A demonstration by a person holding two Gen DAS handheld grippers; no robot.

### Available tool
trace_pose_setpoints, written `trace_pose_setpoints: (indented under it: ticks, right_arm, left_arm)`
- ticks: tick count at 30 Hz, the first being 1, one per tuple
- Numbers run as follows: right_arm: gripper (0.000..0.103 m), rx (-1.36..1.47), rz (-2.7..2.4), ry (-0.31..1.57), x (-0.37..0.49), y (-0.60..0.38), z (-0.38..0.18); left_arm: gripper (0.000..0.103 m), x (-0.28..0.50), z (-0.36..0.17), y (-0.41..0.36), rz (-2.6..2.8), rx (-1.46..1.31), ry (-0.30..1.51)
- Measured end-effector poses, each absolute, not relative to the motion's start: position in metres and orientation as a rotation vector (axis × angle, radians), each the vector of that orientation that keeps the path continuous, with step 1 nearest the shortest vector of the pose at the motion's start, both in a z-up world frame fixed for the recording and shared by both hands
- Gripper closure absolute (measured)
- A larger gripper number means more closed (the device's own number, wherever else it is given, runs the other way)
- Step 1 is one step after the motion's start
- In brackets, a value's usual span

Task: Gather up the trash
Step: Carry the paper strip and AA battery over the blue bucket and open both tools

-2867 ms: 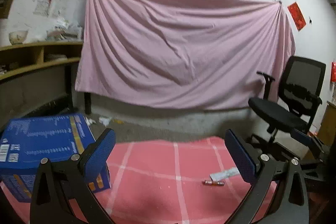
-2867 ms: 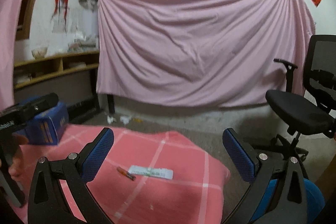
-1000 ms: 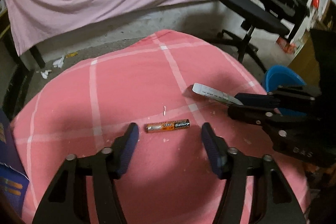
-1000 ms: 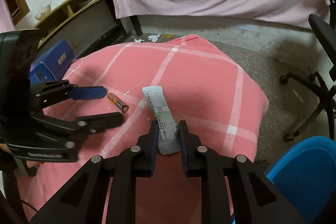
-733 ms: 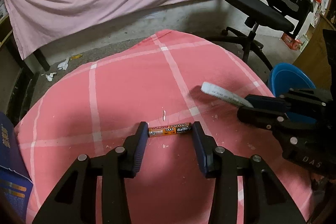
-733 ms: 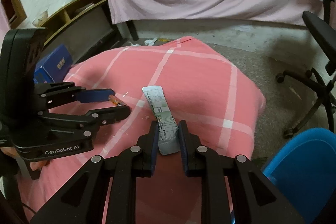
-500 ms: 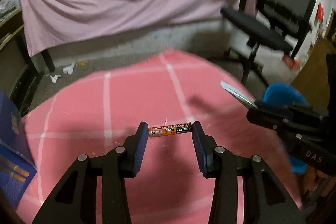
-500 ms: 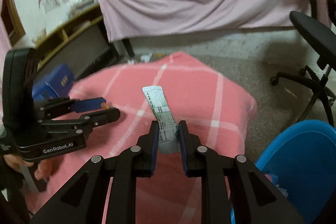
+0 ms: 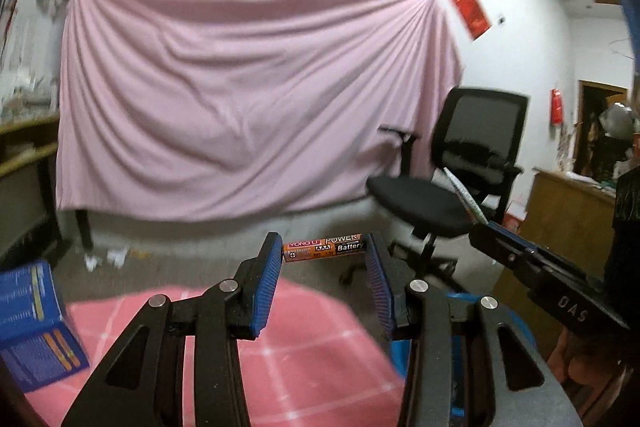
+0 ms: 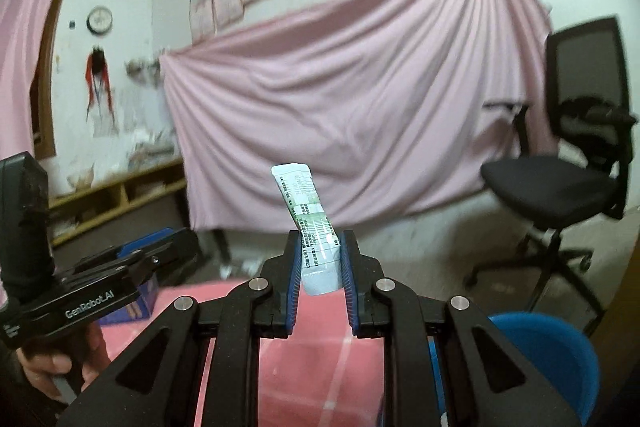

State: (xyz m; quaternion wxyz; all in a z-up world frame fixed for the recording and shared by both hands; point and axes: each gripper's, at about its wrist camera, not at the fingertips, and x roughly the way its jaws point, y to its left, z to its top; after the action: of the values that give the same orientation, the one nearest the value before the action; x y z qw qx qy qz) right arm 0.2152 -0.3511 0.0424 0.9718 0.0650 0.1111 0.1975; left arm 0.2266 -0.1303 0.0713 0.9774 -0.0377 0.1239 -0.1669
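My left gripper is shut on an orange AAA battery, held crosswise between the blue pads, lifted well above the pink checked cloth. My right gripper is shut on a white-green flattened tube wrapper, which sticks up from the pads. In the left wrist view the right gripper shows at the right with the wrapper. In the right wrist view the left gripper shows at the left. A blue bin sits low at the right.
A black office chair stands at the right. A blue box lies at the cloth's left edge. A pink sheet hangs on the far wall. Wooden shelves run along the left wall. Paper scraps lie on the floor.
Both grippers closed on their items and rose from the cloth, tilting up to face the wall. The battery and the wrapper left the cloth with them.
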Motion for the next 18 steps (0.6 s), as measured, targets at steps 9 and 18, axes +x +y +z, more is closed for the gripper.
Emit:
trace_pose_setpoints:
  ticks: [9,18]
  right_arm:
    - [0.086,0.118,0.275,0.043,0.161,-0.384,0.065]
    - [0.086,0.160,0.170,0.026,0.138,-0.427,0.060]
  left_arm:
    - [0.066,0.193,0.104,-0.167,-0.407,-0.027,0.111]
    - [0.066,0.179,0.109,-0.215,-0.479,-0.008,0.103]
